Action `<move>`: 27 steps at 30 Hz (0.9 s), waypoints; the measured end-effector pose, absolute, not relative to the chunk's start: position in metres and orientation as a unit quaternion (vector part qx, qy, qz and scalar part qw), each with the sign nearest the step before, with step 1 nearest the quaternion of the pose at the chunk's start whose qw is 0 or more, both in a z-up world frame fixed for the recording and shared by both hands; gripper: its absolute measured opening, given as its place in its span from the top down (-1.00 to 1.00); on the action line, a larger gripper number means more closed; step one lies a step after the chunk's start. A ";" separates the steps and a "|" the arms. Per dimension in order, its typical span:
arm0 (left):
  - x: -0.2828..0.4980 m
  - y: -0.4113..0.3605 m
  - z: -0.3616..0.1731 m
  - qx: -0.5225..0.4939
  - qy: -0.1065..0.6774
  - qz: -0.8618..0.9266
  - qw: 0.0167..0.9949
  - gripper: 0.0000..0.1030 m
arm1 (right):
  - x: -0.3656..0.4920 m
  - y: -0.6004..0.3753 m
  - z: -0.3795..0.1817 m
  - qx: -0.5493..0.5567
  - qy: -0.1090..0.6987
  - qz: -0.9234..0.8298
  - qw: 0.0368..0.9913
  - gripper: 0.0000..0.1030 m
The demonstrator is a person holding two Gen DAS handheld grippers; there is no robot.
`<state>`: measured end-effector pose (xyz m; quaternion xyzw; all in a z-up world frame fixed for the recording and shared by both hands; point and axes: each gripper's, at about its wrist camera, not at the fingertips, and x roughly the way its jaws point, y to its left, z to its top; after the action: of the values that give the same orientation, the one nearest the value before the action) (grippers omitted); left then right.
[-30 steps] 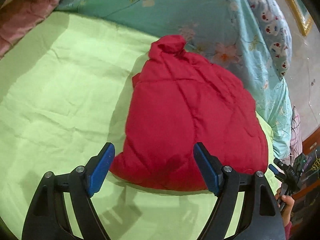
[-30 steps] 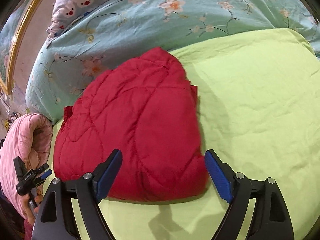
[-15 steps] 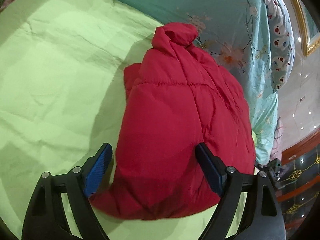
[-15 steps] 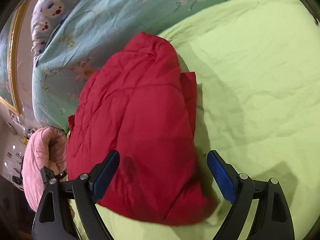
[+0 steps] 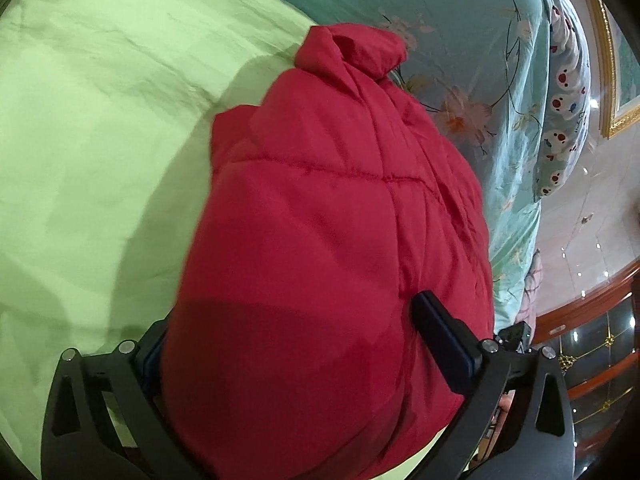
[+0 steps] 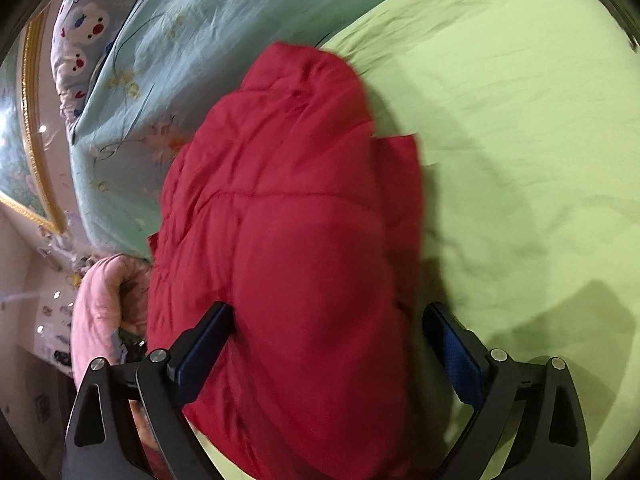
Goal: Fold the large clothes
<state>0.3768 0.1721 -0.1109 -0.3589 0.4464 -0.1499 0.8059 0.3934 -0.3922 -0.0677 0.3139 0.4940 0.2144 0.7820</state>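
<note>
Green sheet (image 5: 100,128) covers the bed, with a floral quilt (image 5: 472,20) bunched behind. Red jacket (image 5: 320,240) sits on the sheet as a puffy bundle, so the folding looks nearly done to me. Left gripper (image 5: 288,340) and right gripper (image 6: 328,340) both have their jaws spread wide, straddling its near edge without squeezing. Next move is probably a pinch on that edge for one last fold, and it'll need a deep bite since the padding is slippery. Jacket's near hem is cut off below, and the left gripper's one finger is buried under the fabric.
</note>
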 end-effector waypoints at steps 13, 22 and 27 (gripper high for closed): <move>0.370 0.162 -0.091 -0.326 0.423 -0.183 0.825 -0.08 | 0.394 -0.374 -0.061 0.305 0.490 0.232 0.783 -0.15; 0.330 0.157 -0.052 -0.299 0.402 -0.196 0.843 0.13 | 0.364 -0.363 -0.027 0.288 0.482 0.239 0.792 0.21; 0.281 0.163 -0.037 -0.295 0.393 -0.204 0.847 0.13 | 0.326 -0.358 -0.012 0.277 0.478 0.254 0.793 0.23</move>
<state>0.2808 0.1632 -0.0373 -0.2955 0.3926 -0.2039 0.8468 0.3258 -0.3583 -0.0119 0.2775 0.4784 0.2543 0.7934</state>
